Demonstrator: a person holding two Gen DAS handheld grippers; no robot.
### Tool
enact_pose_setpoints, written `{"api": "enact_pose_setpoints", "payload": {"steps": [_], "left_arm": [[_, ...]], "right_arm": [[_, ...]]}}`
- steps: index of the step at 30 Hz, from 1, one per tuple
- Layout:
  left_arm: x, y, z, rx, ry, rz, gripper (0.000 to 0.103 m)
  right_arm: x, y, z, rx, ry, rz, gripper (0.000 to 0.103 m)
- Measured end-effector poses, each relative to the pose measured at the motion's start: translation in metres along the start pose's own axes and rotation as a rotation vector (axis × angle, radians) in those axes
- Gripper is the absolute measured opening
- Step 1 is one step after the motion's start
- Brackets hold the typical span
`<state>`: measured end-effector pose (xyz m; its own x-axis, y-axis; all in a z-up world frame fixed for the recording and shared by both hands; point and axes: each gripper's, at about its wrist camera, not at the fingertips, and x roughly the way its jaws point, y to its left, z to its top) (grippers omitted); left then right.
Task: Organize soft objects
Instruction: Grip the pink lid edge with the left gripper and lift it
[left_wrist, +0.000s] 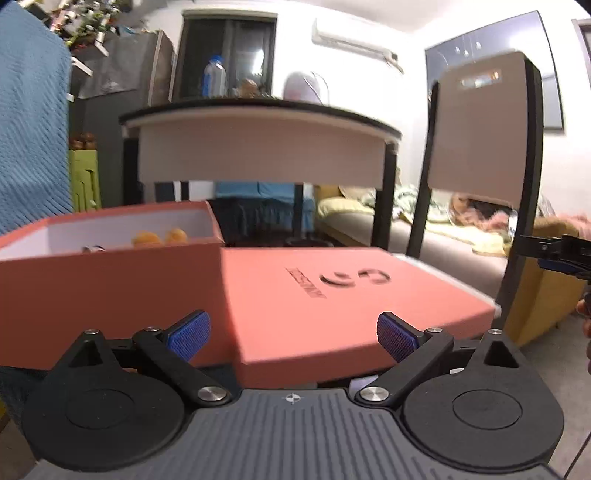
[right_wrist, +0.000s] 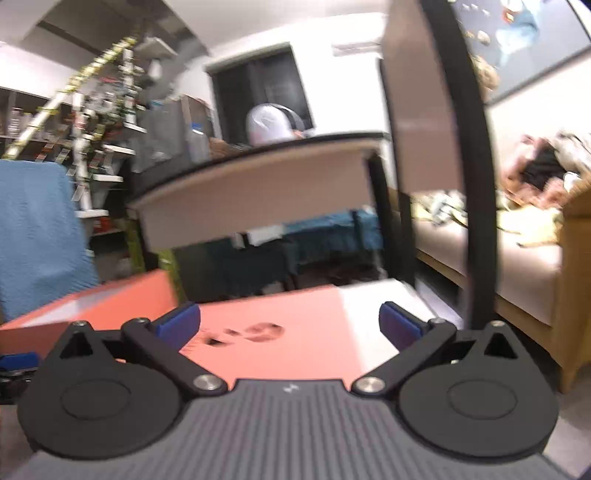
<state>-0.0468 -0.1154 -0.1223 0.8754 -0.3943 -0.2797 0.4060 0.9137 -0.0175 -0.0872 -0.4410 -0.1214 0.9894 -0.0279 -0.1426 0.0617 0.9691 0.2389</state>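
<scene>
Orange toys (left_wrist: 160, 236), left view only

My left gripper (left_wrist: 293, 334) has its jaws spread wide with nothing between them. Straight ahead the orange lid (left_wrist: 347, 299) lies flat, its top free to pass over. To the left the open orange box (left_wrist: 107, 280) stands taller, its near wall blocking that side. On the right a chair back (left_wrist: 480, 136) rises beside the lid, hemming in my right gripper (right_wrist: 290, 326).
</scene>
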Motion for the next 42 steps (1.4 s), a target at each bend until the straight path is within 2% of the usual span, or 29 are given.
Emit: {"api": "enact_pose_setpoints", "payload": {"steps": [2, 6, 11, 13, 17, 21, 28, 35, 42], "left_arm": [[0.012, -0.008, -0.006, 0.022, 0.023, 0.005, 0.098], [0.032, -0.012, -0.018, 0.005, 0.06, -0.001, 0.098], [0.046, -0.022, -0.021, 0.057, 0.056, 0.015, 0.099], [0.046, -0.024, -0.019, 0.046, 0.058, -0.006, 0.099], [0.043, -0.03, -0.018, 0.062, 0.077, 0.015, 0.099], [0.033, -0.022, -0.022, 0.059, 0.065, 0.071, 0.099], [0.041, 0.013, -0.028, -0.117, 0.083, 0.03, 0.099], [0.056, 0.016, -0.033, -0.148, 0.103, 0.003, 0.099], [0.065, 0.015, -0.032, -0.129, 0.094, 0.016, 0.099]], "right_arm": [[0.012, -0.019, -0.008, 0.01, 0.043, -0.036, 0.103], [0.035, -0.041, -0.027, 0.031, 0.118, 0.002, 0.103], [0.063, -0.048, -0.041, 0.051, 0.165, 0.032, 0.103], [0.073, -0.049, -0.046, 0.072, 0.189, 0.061, 0.103], [0.071, -0.05, -0.05, 0.079, 0.189, 0.067, 0.103], [0.068, -0.051, -0.055, 0.085, 0.189, 0.073, 0.103], [0.065, -0.054, -0.063, 0.096, 0.189, 0.083, 0.103], [0.061, -0.056, -0.071, 0.108, 0.188, 0.094, 0.103], [0.058, -0.058, -0.079, 0.119, 0.188, 0.105, 0.103]]}}
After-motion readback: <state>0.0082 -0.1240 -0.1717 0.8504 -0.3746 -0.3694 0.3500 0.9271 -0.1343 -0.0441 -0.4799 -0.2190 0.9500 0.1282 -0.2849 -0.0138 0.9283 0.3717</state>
